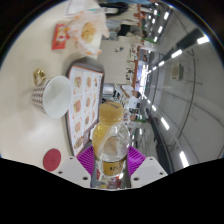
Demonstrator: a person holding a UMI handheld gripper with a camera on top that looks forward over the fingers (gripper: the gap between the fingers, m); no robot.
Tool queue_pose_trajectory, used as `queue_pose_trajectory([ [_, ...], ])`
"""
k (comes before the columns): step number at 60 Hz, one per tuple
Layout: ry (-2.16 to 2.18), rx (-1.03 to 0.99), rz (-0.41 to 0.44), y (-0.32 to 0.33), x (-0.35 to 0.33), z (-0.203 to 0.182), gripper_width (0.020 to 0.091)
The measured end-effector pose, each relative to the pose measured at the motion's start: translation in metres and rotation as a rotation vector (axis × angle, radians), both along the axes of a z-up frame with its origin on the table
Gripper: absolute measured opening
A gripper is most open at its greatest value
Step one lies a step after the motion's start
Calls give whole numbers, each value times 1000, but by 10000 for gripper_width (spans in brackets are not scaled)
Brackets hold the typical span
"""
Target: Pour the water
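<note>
My gripper [111, 160] is shut on a clear plastic bottle [110, 143] with a yellow-printed label. Both magenta pads [88, 160] press its sides. The bottle reaches away from the fingers, and its yellowish top end [108, 112] lies over a picture-printed sheet. The whole scene looks rolled sideways, so I am holding the bottle tilted. A white paper cup [53, 96] with a patterned sleeve stands on the pale table [25, 60], beyond the fingers and to their left, its mouth apart from the bottle's top. I cannot see any water flowing.
A printed sheet with food pictures [86, 92] lies between the cup and the bottle. A snack bag [84, 30] and a red-and-white packet [62, 38] rest further along the table. A long room with ceiling lights [175, 55] stretches beyond the table's edge.
</note>
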State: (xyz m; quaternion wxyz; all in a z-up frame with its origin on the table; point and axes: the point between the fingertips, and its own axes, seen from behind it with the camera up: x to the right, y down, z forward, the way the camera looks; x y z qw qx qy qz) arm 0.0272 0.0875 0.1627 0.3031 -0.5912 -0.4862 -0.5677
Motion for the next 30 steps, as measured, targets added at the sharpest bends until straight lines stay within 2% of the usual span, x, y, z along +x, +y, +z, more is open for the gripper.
queue_pose_trajectory([
  [5, 311, 53, -66, -8, 6, 15, 388],
  [18, 1027, 156, -145, -29, 21, 45, 390],
  [26, 1272, 177, -163, -32, 38, 31, 388],
  [30, 1377, 152, -195, -34, 45, 10, 390],
])
